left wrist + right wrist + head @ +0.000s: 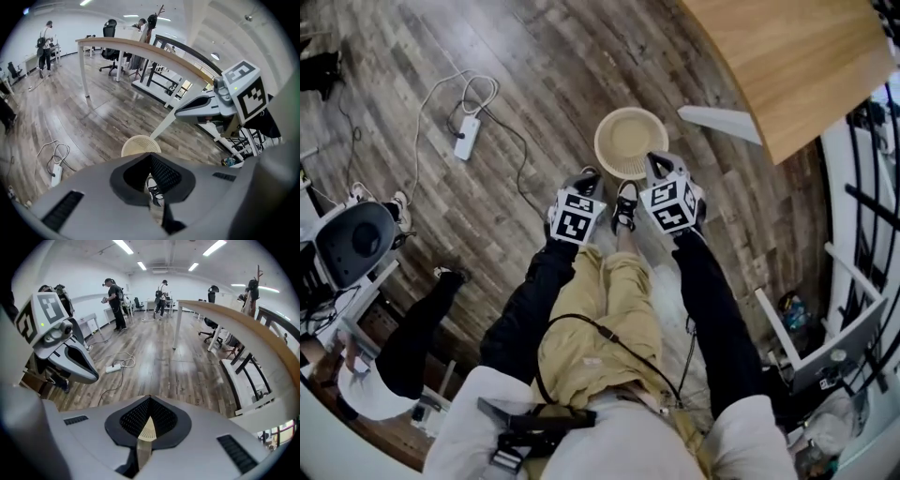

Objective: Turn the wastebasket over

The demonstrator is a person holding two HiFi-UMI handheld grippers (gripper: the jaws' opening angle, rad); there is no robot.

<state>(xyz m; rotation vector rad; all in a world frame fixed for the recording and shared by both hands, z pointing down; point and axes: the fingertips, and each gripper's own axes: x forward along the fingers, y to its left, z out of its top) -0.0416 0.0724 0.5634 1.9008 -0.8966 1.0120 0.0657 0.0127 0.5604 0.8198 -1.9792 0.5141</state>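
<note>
Head view shows the wastebasket (600,142), round, cream and finely latticed, standing on the grey-brown plank floor (534,75) just ahead of both grippers, apart from them. The right gripper (656,161) overlaps its near rim, and the left gripper (589,174) sits beside that rim. A black-and-white shoe (624,206) lies between the two. In each gripper view the ribbed black pads (161,416) meet at their tips with nothing pinched, so both grippers are clenched empty. Beyond the right gripper spreads a smooth, pale wooden tabletop (797,66).
</note>
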